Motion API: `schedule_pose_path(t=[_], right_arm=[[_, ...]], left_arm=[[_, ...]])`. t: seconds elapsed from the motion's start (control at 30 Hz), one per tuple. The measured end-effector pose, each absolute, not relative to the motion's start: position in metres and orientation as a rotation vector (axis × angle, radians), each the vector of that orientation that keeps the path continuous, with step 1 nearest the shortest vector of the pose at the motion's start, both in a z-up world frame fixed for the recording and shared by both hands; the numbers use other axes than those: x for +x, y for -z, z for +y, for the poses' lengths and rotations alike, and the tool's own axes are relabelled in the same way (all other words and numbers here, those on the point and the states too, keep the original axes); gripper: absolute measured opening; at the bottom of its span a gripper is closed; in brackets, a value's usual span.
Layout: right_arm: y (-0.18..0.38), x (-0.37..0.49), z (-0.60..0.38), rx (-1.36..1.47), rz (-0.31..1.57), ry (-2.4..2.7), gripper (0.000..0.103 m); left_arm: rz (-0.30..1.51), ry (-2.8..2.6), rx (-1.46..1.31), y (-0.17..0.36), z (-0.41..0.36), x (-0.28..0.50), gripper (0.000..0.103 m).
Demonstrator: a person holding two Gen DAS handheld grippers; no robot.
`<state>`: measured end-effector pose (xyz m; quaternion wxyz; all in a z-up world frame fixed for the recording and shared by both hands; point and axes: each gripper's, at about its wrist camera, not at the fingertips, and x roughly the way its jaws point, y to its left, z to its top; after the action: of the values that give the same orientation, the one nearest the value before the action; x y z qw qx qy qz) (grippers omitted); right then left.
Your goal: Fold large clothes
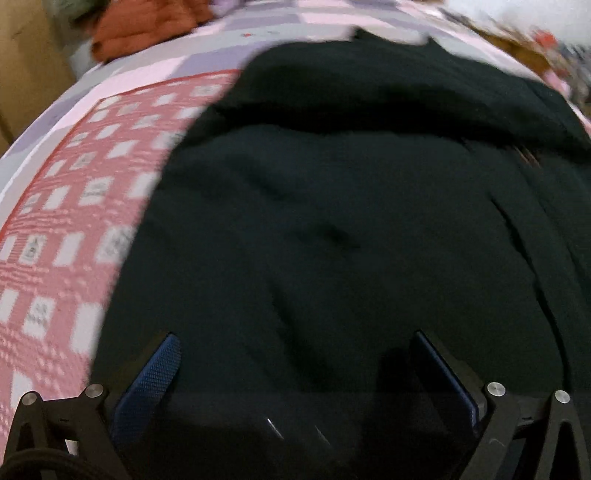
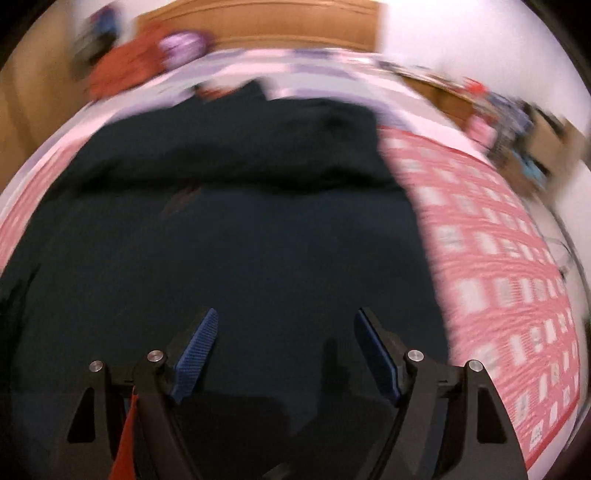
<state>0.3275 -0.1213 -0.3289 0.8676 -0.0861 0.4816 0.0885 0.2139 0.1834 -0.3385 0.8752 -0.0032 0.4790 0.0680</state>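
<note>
Lying under both spread tongs, black garment

Black garment, pink-and-white checked bedspread, rust-orange cloth

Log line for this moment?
left tongs open | right tongs open | both over black garment | on checked bedspread

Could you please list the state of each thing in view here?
Black garment: spread on the bed, far part folded over, not gripped.
Left gripper: open, fingers empty, above the garment.
Right gripper: open, fingers empty, above the garment.
Orange clothes: crumpled in a heap at the bed's far end.
</note>
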Motion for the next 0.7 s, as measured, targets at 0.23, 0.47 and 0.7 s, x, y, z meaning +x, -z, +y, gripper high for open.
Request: schedule_pose_path(t=[0.23, 0.47, 0.7], right_arm=[[0.353, 0.278, -0.157, -0.279, 1.002, -0.151, 0.078], [0.331, 0.257, -0.2, -0.286, 0.981, -0.168, 0.081], [0.344, 0.185, -0.178, -0.396, 0.974, -0.228, 0.081]], left_arm=[[1.041, -0.231, -0.034, 0.354, 0.216, 0.173, 0.103], [1.035, -0.257, 0.041, 0.345, 0.215, 0.133, 0.103], [1.008, -0.287, 0.016, 0.345, 0.216, 0.09, 0.103]])
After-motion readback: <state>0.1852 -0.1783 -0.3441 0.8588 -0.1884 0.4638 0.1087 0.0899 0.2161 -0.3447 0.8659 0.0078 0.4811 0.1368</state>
